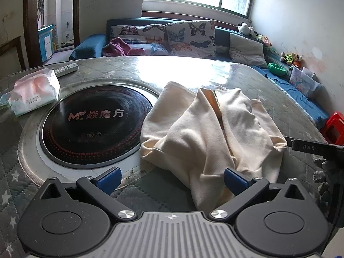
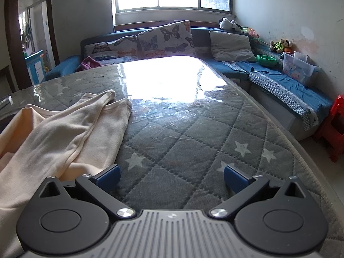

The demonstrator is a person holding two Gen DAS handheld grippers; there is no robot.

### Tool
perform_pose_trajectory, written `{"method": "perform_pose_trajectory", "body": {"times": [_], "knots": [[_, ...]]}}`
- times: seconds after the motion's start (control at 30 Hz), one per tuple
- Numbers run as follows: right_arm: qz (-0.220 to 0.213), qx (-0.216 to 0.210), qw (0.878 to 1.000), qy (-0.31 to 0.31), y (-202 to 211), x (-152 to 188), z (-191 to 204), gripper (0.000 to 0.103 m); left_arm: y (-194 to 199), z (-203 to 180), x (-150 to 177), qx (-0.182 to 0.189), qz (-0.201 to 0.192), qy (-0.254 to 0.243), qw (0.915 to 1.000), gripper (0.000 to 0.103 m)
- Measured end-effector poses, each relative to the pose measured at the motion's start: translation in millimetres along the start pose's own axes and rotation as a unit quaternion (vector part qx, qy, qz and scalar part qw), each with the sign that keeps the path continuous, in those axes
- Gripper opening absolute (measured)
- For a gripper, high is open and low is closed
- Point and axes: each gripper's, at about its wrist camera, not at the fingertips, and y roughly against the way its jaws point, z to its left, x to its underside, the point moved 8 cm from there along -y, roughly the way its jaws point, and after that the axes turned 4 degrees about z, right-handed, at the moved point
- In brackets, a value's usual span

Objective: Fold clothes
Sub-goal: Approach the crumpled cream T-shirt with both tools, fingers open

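A cream garment (image 1: 206,129) lies crumpled on the quilted grey table cover (image 1: 150,189), its near hem between my left gripper's blue pads. My left gripper (image 1: 172,180) is open and holds nothing; its right pad (image 1: 235,180) touches or overlaps the cloth's near edge. In the right wrist view the same garment (image 2: 64,133) spreads over the left side. My right gripper (image 2: 172,177) is open and empty above bare cover (image 2: 193,150), its left pad (image 2: 108,176) just beside the cloth's edge. The right gripper's body (image 1: 311,148) shows at the far right of the left wrist view.
A round black cooktop (image 1: 92,124) is set in the table left of the garment. A tissue pack (image 1: 34,94) and a remote (image 1: 65,68) lie far left. A blue sofa with butterfly cushions (image 1: 191,38) runs behind; a red stool (image 2: 333,126) stands right.
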Motion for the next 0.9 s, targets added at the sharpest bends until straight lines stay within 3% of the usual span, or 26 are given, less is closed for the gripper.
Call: {"method": "perform_pose_trajectory", "body": {"times": [0.13, 0.27, 0.47, 0.9], "knots": [[-0.013, 0.006, 1.000, 0.008, 5, -8, -1, 0.103, 0, -1, 1, 0.005, 0.002, 0.010, 0.9999, 0.103], [-0.049, -0.013, 0.999, 0.018, 33, -1, 11, 0.103, 4, -5, 6, 0.007, 0.004, 0.012, 0.9999, 0.103], [-0.044, -0.044, 0.997, 0.040, 66, 16, 30, 0.103, 10, -7, 11, 0.002, 0.007, 0.008, 0.9999, 0.103], [-0.019, -0.061, 0.997, 0.052, 95, 45, 52, 0.103, 23, -20, 29, 0.008, 0.006, -0.007, 0.9999, 0.103]]}}
